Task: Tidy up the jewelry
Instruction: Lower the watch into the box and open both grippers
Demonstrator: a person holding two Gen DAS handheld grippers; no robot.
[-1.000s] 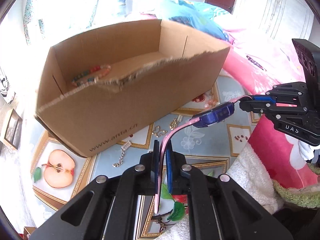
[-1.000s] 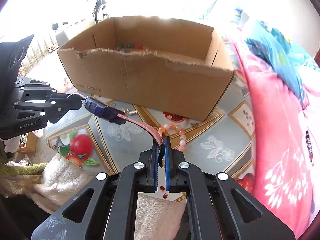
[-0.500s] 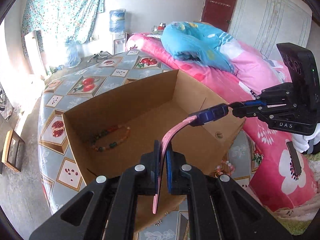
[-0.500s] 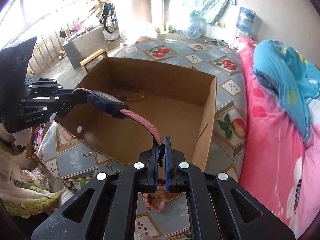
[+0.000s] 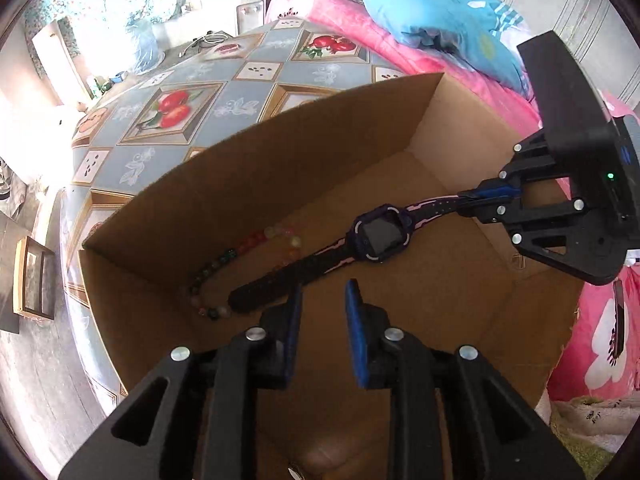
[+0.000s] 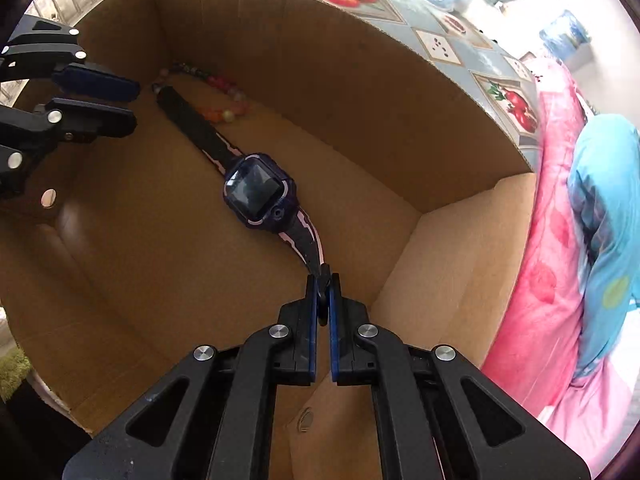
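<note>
The step in hand is judged to be the laying of a watch [image 6: 258, 192] into the cardboard box [image 6: 360, 92]. The watch is stretched across the box floor, its face at about the centre of the right wrist view, one strap end running to ten o'clock and the other to six o'clock. The right tongs [image 6: 323, 296] are clamped together on the near strap end. The left tongs [image 5: 322, 308] have just been opening, and their pads are seen apart with nothing pressed between them; the far strap end lies free at their nine o'clock side in the left wrist view (whether it rests fully on the cardboard cannot be told). A bead bracelet [image 5: 240, 264] lies in the box already, at ten o'clock from the watch face, touching or just beside the free strap end. The next move is judged to call for the right tongs to be parted so that the strap drops, then for both to be lifted straight up clear of the box walls, so that neither the strap nor the beads are dragged. Counted: one watch, one bead bracelet, one box, two pairs of tongs. The box stands on a surface covered by a fruit-patterned cloth [image 5: 180, 104], with a pink-covered bed [image 6: 560, 280] beside it.
</note>
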